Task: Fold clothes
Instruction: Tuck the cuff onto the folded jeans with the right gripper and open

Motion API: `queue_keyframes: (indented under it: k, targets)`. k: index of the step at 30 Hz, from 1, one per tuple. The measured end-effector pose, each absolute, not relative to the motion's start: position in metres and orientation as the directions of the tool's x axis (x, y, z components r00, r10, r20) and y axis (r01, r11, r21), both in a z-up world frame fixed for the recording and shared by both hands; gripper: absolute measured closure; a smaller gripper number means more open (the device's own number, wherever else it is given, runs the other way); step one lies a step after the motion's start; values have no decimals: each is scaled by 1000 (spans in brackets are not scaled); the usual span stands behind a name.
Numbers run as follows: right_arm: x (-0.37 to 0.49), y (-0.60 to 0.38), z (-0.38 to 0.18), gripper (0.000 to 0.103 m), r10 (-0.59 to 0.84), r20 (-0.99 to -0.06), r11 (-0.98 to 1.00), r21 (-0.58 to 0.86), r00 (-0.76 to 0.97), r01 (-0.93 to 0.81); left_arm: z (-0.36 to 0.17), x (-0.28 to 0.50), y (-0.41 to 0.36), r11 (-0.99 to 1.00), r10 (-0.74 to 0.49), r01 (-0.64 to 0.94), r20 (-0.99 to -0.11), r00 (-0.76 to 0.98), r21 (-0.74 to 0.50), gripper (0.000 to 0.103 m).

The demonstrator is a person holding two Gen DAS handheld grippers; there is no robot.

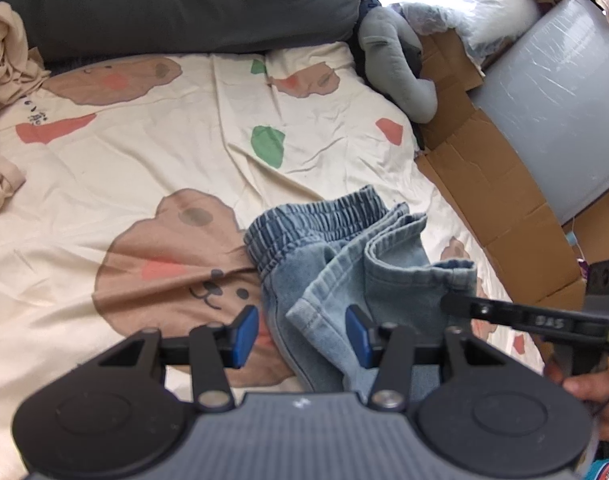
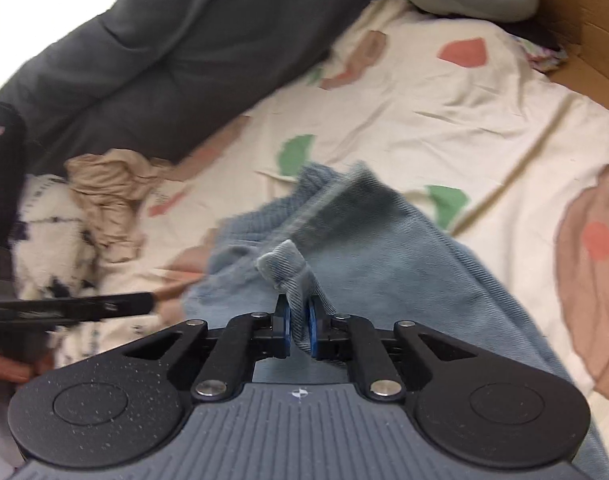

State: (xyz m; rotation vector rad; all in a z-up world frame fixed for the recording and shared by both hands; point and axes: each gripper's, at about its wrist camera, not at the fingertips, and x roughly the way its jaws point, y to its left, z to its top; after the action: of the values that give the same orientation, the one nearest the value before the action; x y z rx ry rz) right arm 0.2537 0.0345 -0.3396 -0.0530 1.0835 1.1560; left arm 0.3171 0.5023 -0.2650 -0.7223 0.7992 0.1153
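Denim trousers (image 1: 344, 256) lie crumpled at lower centre, on the bed's printed sheet (image 1: 144, 140). Your right tool (image 2: 298, 322) is clamped on a raised denim fold; your left tool (image 1: 302, 334) stands half apart, straddling a hem.

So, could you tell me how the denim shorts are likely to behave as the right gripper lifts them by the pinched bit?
The denim shorts will probably hang floppy: they already lie in soft folds on the bedsheet. The right gripper pinches only a small fold, so the rest would likely drape and swing beneath it. Denim looks fairly thick, so a slip seems unlikely, though the layers may unfold.
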Motion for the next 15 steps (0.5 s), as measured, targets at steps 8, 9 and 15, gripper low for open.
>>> queue_keyframes:
  k: [8,9,15]
  targets:
    - [229,62,-336,95,737,-670,407,548,-92,-730,-265,314,508,754,-162,-363,-691,705,-547,53]
    - [226,65,-338,95,735,-671,406,553,-100,-727,-265,313,510,754,-160,-365,-691,705,-546,53]
    - [207,79,-353,95,713,-691,424,561,-120,-711,-268,309,515,741,-154,-382,-693,705,-553,53]
